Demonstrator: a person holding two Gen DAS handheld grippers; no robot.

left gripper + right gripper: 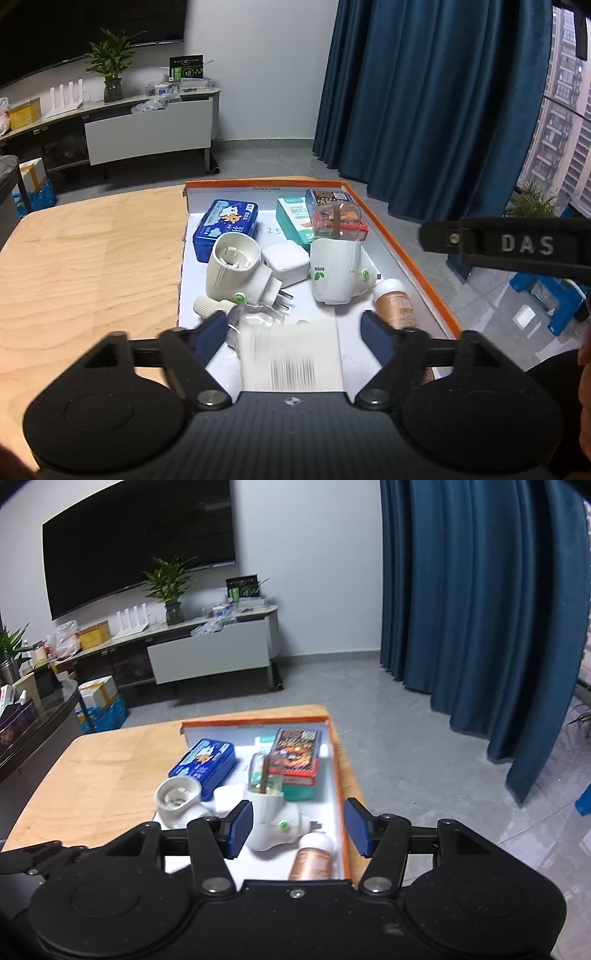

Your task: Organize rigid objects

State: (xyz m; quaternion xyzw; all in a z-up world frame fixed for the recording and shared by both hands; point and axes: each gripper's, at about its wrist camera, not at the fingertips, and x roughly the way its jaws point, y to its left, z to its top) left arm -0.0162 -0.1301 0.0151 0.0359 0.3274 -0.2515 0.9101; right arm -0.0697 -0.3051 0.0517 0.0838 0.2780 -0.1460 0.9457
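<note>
Two grippers: both with jaws apart, nothing clamped
Left gripper (295, 332): over the near end of the orange-edged tray (417, 258), a blurry white barcoded box (291, 358) between its pads, not pinched
Right gripper (298, 829): above the copper bottle (312, 862) and white plug-in unit (271, 823)
Tray contents: blue tin (225, 227), second plug-in (236, 271), white charger (286, 264), all inside
Tray spot: right end of the wooden table (88, 266)

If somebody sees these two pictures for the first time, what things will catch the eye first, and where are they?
First is the shallow orange-edged box on the wooden table, crowded with small items: two white plug-in devices in the middle and a blue tin toward the far left corner. Next are the black tongs with blue pads, left and right, both open over the box's near end. Behind hangs a dark blue curtain.
</note>
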